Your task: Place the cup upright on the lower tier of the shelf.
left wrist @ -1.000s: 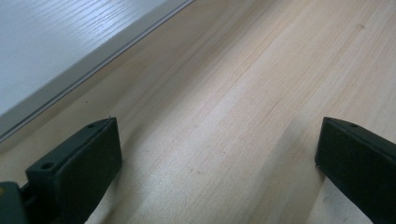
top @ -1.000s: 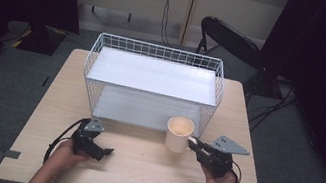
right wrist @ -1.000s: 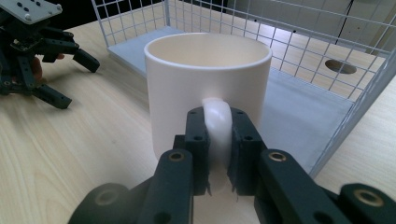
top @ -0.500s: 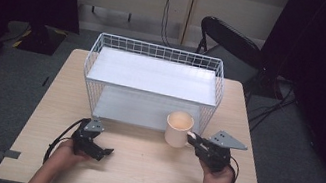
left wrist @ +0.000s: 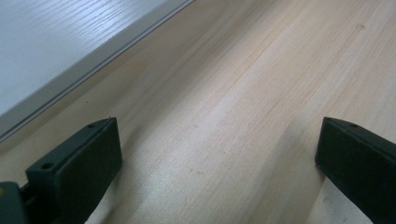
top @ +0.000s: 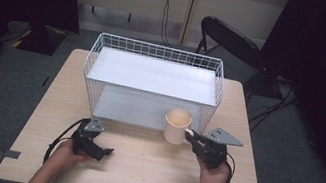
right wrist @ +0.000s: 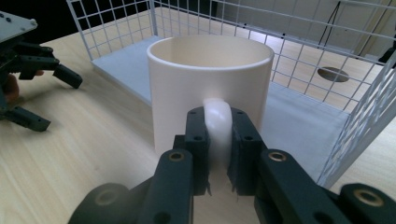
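Cream mug [right wrist: 210, 88], unmarked, handle pinched in right hand-held gripper [right wrist: 218, 154]; left hand-held gripper [left wrist: 210, 163] wide open, empty.

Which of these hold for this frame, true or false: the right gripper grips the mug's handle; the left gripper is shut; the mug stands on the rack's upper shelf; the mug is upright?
1. The right gripper is clamped on the handle of the cream mug. True.
2. The left gripper is shut. False: its jaws stand wide apart over the wooden table.
3. The mug stands on the upper shelf of the white wire rack. False: it sits at the front of the lower shelf.
4. The mug is upright. True.
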`<state>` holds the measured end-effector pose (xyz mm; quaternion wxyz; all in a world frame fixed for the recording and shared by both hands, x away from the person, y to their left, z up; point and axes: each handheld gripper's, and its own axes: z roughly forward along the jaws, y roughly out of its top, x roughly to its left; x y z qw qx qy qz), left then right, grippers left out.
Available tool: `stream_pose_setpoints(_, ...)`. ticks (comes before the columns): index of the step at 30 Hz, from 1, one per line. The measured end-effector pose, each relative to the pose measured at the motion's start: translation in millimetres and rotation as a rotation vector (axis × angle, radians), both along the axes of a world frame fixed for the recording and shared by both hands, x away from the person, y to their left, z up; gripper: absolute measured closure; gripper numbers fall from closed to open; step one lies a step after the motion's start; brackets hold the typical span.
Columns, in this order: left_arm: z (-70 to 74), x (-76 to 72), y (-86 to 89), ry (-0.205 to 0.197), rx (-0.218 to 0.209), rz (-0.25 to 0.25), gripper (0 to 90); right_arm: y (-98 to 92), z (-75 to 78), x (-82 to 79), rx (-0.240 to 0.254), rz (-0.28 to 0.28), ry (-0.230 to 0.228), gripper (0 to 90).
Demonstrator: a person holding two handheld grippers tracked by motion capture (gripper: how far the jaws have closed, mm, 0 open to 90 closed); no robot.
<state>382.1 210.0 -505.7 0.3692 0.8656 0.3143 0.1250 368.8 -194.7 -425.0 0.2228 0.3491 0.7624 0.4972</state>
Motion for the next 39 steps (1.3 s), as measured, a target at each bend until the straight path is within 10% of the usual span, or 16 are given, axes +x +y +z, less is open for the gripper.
stream_pose_setpoints(39, 0.0, 0.0, 0.0, 0.000, 0.000, 0.000, 0.0, 23.1, -10.2, 24.4, 0.011, -0.074, -0.017, 80.1)
